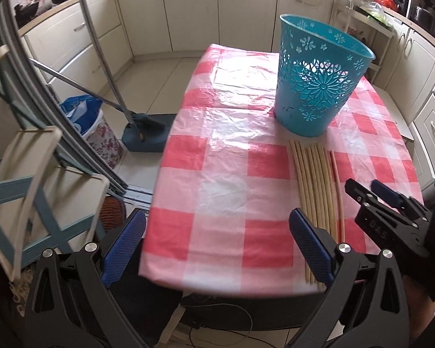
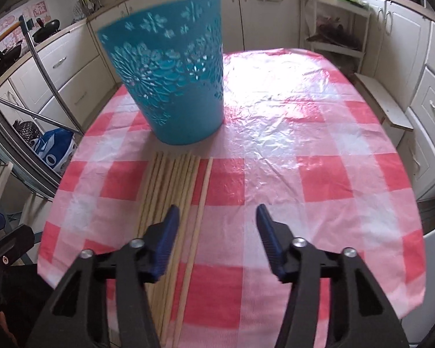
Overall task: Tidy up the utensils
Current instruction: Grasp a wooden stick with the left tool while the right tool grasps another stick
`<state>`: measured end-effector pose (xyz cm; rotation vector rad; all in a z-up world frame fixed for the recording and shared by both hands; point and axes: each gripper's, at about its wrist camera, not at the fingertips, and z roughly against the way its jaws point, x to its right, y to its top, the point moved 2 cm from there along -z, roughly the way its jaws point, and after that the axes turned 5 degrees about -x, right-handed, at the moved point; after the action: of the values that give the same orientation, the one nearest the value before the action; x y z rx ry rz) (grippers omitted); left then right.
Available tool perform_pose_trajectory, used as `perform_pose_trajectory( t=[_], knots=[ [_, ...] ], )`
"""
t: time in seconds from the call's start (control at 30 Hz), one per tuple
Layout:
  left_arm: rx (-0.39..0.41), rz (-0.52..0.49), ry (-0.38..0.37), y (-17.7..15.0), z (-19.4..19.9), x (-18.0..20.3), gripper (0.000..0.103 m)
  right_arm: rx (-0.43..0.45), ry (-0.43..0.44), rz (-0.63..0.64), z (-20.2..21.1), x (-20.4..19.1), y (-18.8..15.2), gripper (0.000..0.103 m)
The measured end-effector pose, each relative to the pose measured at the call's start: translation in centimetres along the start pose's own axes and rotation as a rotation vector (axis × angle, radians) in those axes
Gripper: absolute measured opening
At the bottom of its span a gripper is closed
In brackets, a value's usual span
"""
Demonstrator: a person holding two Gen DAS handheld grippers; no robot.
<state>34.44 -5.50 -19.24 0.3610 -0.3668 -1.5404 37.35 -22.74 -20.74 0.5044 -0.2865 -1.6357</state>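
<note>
Nearest, my left gripper [image 1: 217, 246]: jaws spread wide, nothing between them, poised over the table's near edge. My right gripper [image 2: 216, 226]: jaws parted, empty, hanging above the cloth just right of the sticks.

Next, the chopsticks [image 2: 171, 191]: a bundle of pale wooden sticks lying flat side by side on the red-and-white checked tablecloth [image 2: 304, 145], with one stick [image 2: 201, 203] set slightly apart on the right.

Beyond, the blue basket [image 2: 174, 87]: perforated flower pattern, upright, just past the sticks' far ends.

Farthest, cream kitchen cabinets [image 1: 188, 8] lining the walls.
</note>
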Motion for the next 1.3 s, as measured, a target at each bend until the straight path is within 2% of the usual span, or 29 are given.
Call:
perform_pose_trajectory(
  t=[0.1,0.23,0.3,0.37,0.57,0.7,0.77,1.17,1.3],
  knots=[
    [-0.019,0.002,-0.007,0.8,-1.6,1.0,0.095,-0.027,0.018,0.012,-1.5,0.0,0.6,0.034],
    [-0.044,-0.007,-0.013,1.8,-3.9,2.3,0.095,-0.014,-0.005,0.062,-1.8,-0.1,0.6,0.025],
    [-0.045,-0.016,-0.041,2.3,-5.1,3.2,0.095,-0.009,-0.034,0.097,-1.7,0.0,0.6,0.015],
    [-0.052,-0.025,-0.065,2.8,-6.3,4.0,0.095,-0.007,-0.039,0.116,-1.6,0.4,0.8,0.009],
    [-0.094,-0.040,-0.058,4.0,-9.5,5.6,0.095,-0.029,-0.027,0.195,-1.5,1.4,1.5,0.008],
    [-0.105,-0.044,-0.038,4.4,-10.7,6.2,0.093,-0.027,0.010,0.173,-2.0,1.8,2.2,0.008],
    [-0.096,-0.042,-0.049,4.5,-10.9,6.2,0.093,-0.026,0.019,0.171,-2.1,1.8,2.3,0.008],
    [-0.096,-0.062,0.014,5.0,-11.7,6.0,0.092,-0.022,0.019,0.193,-2.2,1.4,1.8,0.008],
    [-0.080,-0.075,0.011,4.9,-11.4,6.6,0.084,-0.023,0.022,0.191,-2.2,1.4,1.8,0.008]
  ],
)
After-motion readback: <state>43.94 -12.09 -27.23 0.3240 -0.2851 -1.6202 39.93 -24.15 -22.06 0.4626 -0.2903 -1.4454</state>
